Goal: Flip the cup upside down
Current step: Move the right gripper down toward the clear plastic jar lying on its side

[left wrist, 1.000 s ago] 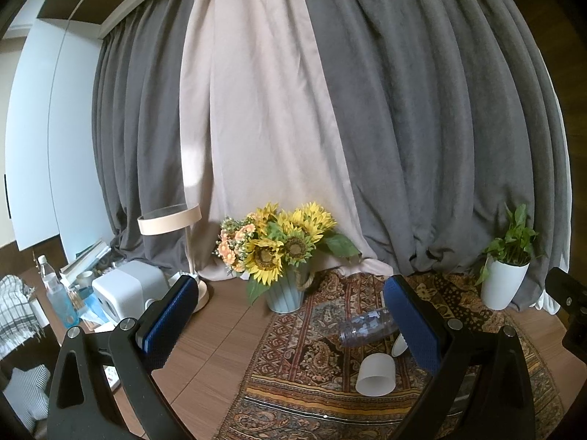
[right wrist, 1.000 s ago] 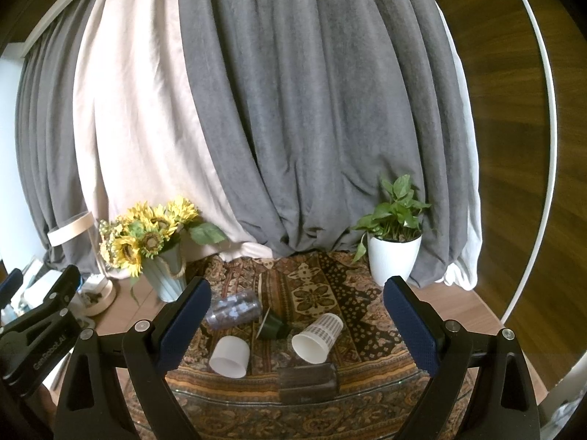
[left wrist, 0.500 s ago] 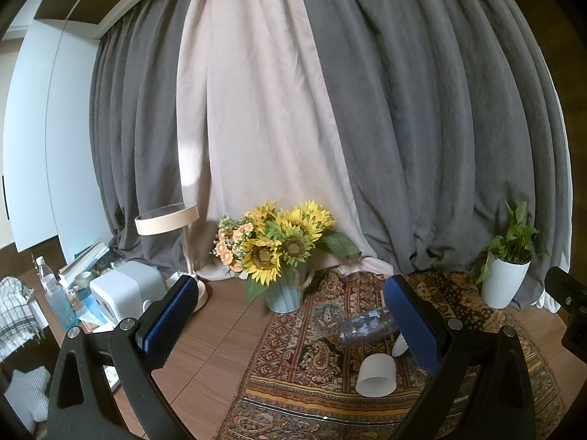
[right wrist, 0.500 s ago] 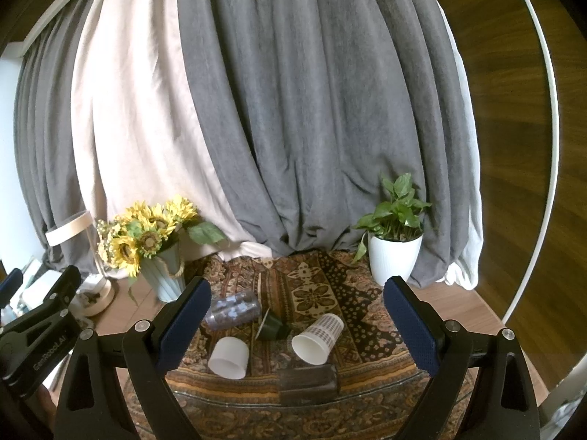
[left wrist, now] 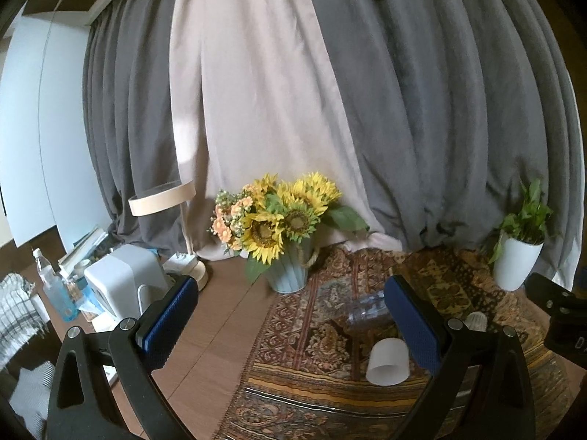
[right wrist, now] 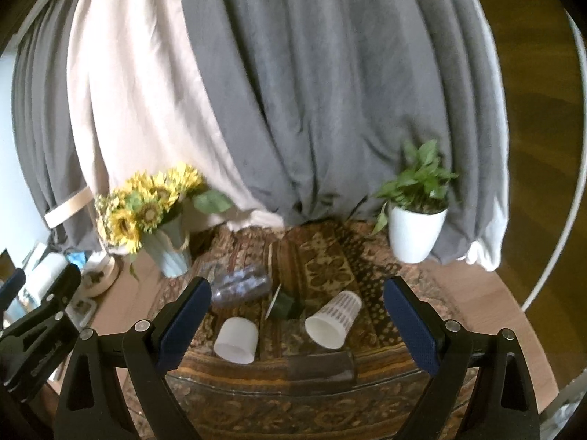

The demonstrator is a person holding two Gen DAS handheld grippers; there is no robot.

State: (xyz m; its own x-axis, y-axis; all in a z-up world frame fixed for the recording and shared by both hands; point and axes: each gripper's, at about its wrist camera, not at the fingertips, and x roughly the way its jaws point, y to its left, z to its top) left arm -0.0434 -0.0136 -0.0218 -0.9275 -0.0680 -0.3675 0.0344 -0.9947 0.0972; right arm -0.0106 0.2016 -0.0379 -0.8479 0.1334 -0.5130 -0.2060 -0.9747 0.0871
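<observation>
Ahead of both my grippers the patterned rug (right wrist: 330, 267) is spreading over the wooden table (left wrist: 227, 315), and on it several cups are lying toppled. Beyond them the sunflower vase (right wrist: 170, 253) is standing off to my left and the potted plant (right wrist: 414, 234) off to my right, both well clear of any reach I would judge likely.

My right gripper (right wrist: 295, 324) is hanging with its pads wide apart and gripping nothing; between them, lower down, two cups are resting on their sides. The patterned cup (right wrist: 334, 324) is lying nearer my right pad, its long axis slanting away with the open mouth facing me. The plain white cup (right wrist: 236, 339) is lying nearer my left pad. A clear bottle (right wrist: 240, 288) and a dark green cup (right wrist: 288, 306) are sitting just behind, and a dark tumbler (right wrist: 321, 366) closer to me.

My left gripper (left wrist: 291, 324) is also spread open and empty, with the white cup beside its right pad. The right one seems better placed.
</observation>
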